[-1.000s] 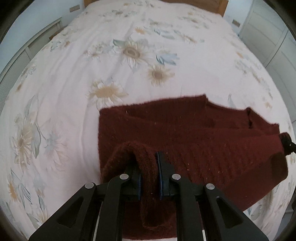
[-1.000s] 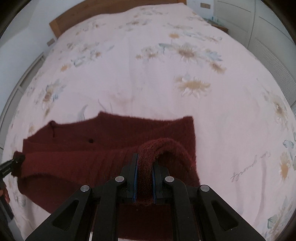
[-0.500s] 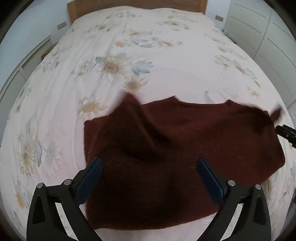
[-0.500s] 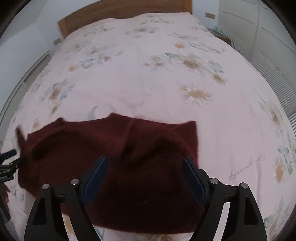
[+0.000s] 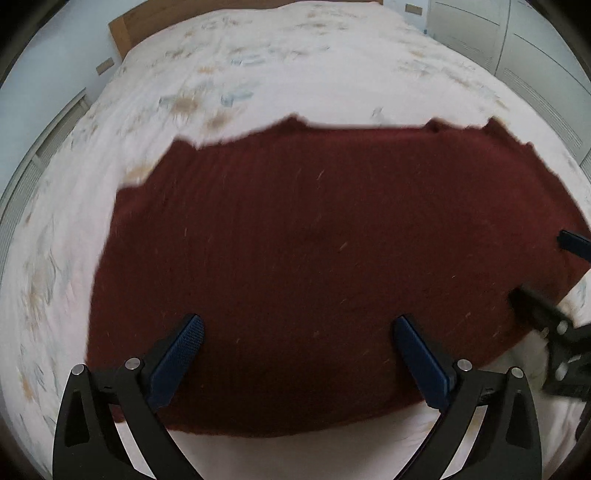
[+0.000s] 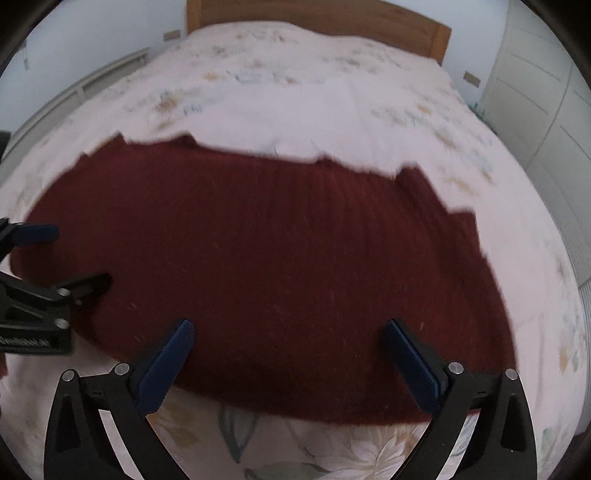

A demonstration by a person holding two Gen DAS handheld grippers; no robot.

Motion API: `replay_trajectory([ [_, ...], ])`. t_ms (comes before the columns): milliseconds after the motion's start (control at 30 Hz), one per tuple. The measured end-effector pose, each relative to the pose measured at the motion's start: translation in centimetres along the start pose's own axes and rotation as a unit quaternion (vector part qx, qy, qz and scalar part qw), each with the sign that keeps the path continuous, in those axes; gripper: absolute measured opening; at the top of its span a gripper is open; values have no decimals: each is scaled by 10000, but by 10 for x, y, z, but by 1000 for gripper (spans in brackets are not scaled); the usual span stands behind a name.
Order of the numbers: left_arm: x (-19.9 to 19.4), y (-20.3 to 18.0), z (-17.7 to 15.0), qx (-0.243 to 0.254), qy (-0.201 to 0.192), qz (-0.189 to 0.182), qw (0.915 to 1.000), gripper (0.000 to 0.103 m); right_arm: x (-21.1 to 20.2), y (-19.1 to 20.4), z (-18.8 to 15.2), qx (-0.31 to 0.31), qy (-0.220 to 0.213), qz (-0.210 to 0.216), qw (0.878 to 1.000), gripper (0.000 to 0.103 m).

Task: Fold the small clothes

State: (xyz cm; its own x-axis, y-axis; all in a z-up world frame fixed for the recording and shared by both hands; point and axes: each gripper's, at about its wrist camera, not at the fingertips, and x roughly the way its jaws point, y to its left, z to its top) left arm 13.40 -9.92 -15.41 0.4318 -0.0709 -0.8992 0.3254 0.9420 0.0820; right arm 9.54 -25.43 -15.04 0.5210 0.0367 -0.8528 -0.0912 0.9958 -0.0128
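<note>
A dark red knitted garment (image 5: 314, 240) (image 6: 277, 240) lies spread flat on the flowered bedsheet (image 5: 258, 74), its far edge slightly jagged. My left gripper (image 5: 298, 320) hovers over the garment's near part, blue pads wide apart and nothing between them. My right gripper (image 6: 289, 325) is over the garment's near edge with its jaws opening and nothing pinched in them. Each gripper also shows in the other's view: the right gripper (image 5: 546, 267) at the garment's right end, the left gripper (image 6: 70, 256) at its left end. Both views are motion-blurred.
The bed runs far back to a wooden headboard (image 6: 332, 18). White wardrobe doors (image 6: 546, 92) stand along the right side, and a low white slatted panel (image 5: 37, 166) runs along the left wall. Bare sheet (image 6: 295, 443) shows at the near edge.
Both grippers let go of the folds of red knit they pinched and opened wide. The garment dropped flat and now fills more of both views, as the grippers came down and closer.
</note>
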Motion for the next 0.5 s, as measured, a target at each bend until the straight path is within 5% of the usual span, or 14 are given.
replay_trajectory([
  [267,-2,50,-16,-434,-109,-85,9990,102,-2,-63,-18,739,-41,9,9973,103],
  [500,3,49,-24,-567,-186,-166,9981,102,8,-67,-26,714,-76,74,9974,103],
])
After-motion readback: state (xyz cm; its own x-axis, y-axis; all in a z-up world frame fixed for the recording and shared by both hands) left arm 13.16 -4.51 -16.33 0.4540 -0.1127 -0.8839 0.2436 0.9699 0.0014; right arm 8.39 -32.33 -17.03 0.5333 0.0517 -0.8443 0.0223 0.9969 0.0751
